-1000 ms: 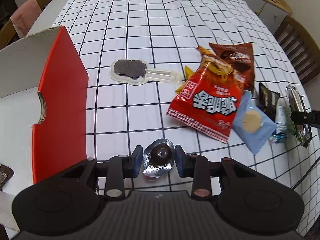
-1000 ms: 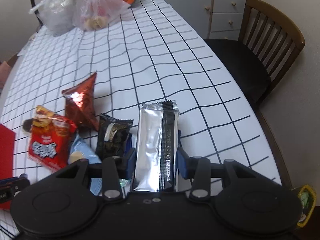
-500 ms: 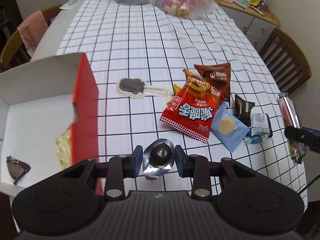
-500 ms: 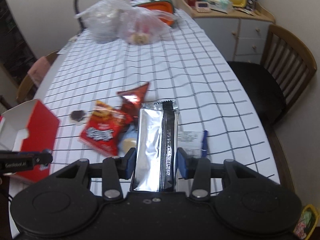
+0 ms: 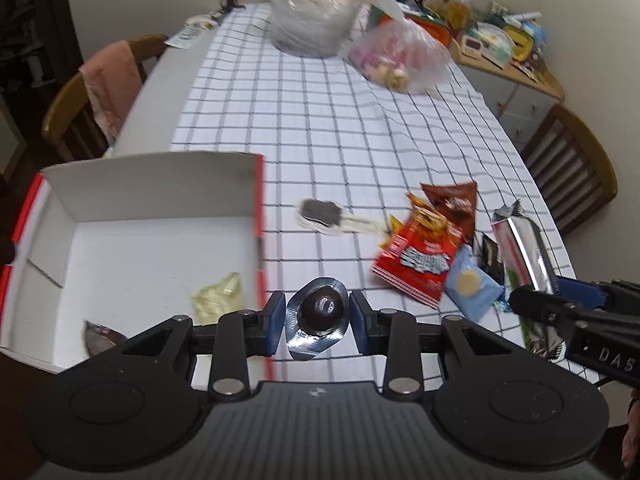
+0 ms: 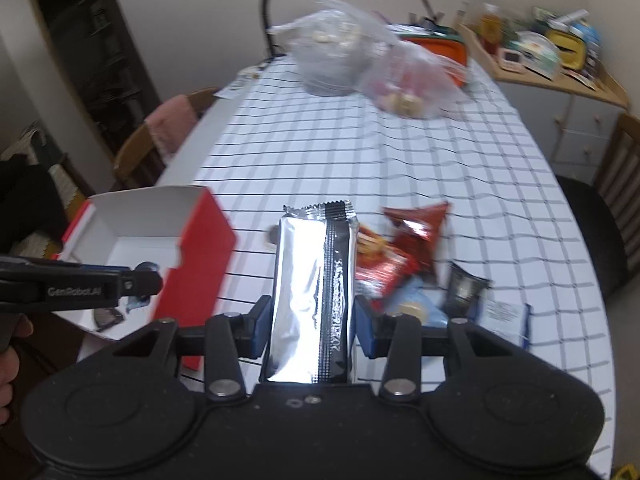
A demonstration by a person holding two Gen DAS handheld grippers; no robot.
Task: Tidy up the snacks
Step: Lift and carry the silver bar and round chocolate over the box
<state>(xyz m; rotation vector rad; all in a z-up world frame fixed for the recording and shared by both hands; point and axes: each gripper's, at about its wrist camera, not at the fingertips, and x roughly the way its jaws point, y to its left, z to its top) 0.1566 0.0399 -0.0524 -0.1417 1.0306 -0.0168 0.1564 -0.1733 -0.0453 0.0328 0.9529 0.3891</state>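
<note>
Holding one snack in each hand, we see the left hand-held gripper [image 5: 316, 322] clamped on a foil-wrapped chocolate ball [image 5: 320, 314], its blue pads pressing the wrapper from both sides above the near right edge of the red box [image 5: 160, 184]. This open box has a white interior and sits at the left of the counter [image 5: 320, 120], which is covered by a white cloth with a black grid. Inside it lie a pale yellow packet [image 5: 220, 300] and, at the near wall, a dark wrapper [image 5: 100, 338].

The right hand-held gripper [image 6: 312, 324] is clamped on a long silver packet [image 6: 316, 280] with a black seam, held lengthwise and pointing away from the camera, above the counter to the right of the box.

On the cloth to the right of the box lies a loose group: a red chip bag [image 5: 420, 256], a brown bag [image 5: 454, 204] behind it, a light blue biscuit packet [image 5: 472, 288] and a small black packet [image 5: 492, 258]. A clear-wrapped dark ice-pop-shaped snack [image 5: 320, 214] lies between the box and this group. Two plastic bags [image 5: 360, 32] stand at the far end.
</note>
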